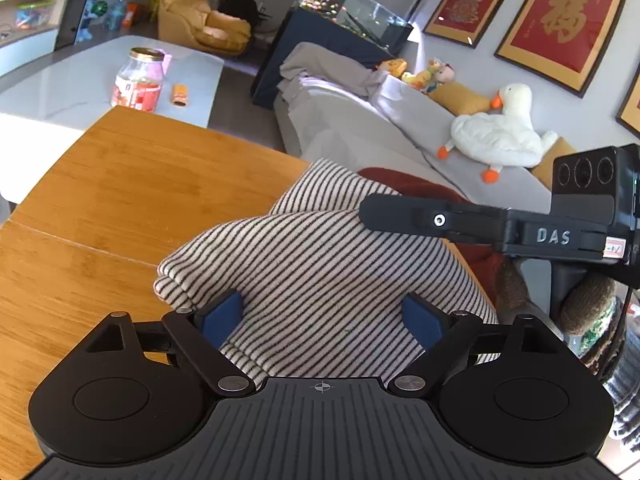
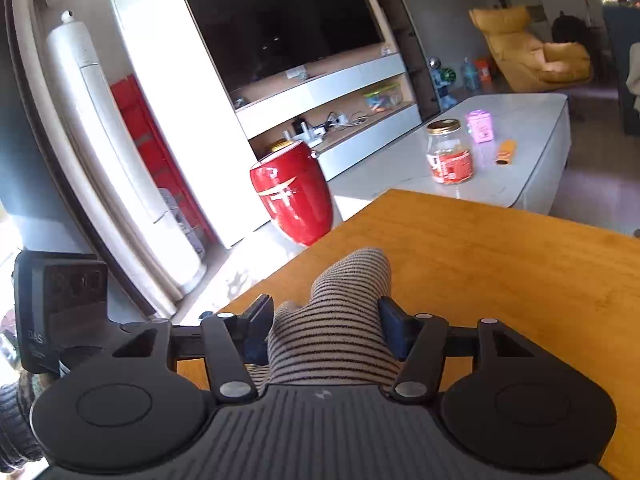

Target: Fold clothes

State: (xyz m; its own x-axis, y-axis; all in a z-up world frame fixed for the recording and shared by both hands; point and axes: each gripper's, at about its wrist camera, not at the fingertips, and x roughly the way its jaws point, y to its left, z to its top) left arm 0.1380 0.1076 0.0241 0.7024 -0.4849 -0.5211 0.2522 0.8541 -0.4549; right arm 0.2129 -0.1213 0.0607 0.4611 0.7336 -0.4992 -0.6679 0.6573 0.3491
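Left wrist view: everything is placed against the wooden table, going left to right
Glass jar: on the white table beyond the wooden table's far edge, toward the left, with a small orange thing just beside it
Striped garment: bunched on the right part of the wooden table, one rounded fold pointing left, its far side reaching the table's right edge
Left gripper: low over the wooden table's near side, jaws spread wide with the striped cloth lying between them; the blue pads stand at the cloth's two sides and I cannot tell whether they press it
Right gripper: seen from the side, coming in from the right above the garment, its tip at the cloth's upper fold
Sofa: behind the wooden table to the right, with a white toy goose on it
Right wrist view: the same wooden table fills the right and centre
Red bin: on the floor off the table's far left corner
Striped garment: a narrow fold at the table's near left edge, standing up between the jaws
Right gripper: jaws about half apart, both pads against the sides of the fold, clasping it
Glass jar: on the white table past the wooden table's far edge
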